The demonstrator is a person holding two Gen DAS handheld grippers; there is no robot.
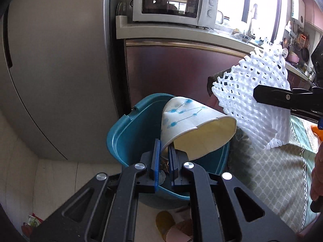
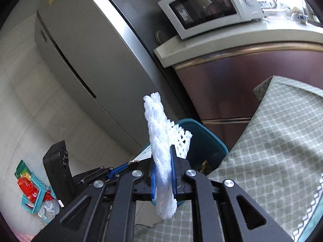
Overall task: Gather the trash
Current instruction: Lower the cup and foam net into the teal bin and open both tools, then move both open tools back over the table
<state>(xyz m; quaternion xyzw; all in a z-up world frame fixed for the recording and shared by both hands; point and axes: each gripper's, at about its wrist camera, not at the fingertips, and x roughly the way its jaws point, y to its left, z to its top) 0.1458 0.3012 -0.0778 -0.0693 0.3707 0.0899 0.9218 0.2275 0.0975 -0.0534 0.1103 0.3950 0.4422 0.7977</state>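
My left gripper [image 1: 164, 154] is shut on the rim of a crushed white paper cup with blue dots [image 1: 189, 119] and holds it tilted over the open teal trash bin [image 1: 123, 133]. My right gripper [image 2: 163, 162] is shut on a white foam fruit net [image 2: 161, 141] that stands upright between the blue pads. The net also shows in the left wrist view [image 1: 252, 92], to the right of the cup, above the table edge. The bin also shows in the right wrist view [image 2: 203, 143], just beyond the net. The left gripper's body [image 2: 60, 165] sits low left there.
A grey fridge [image 1: 56, 70] stands left. A white microwave [image 1: 173, 4] sits on a counter above a dark red cabinet [image 1: 171, 68]. A table with a green patterned cloth [image 2: 272, 151] is on the right. Teal baskets with red packets [image 2: 32, 189] lie on the floor.
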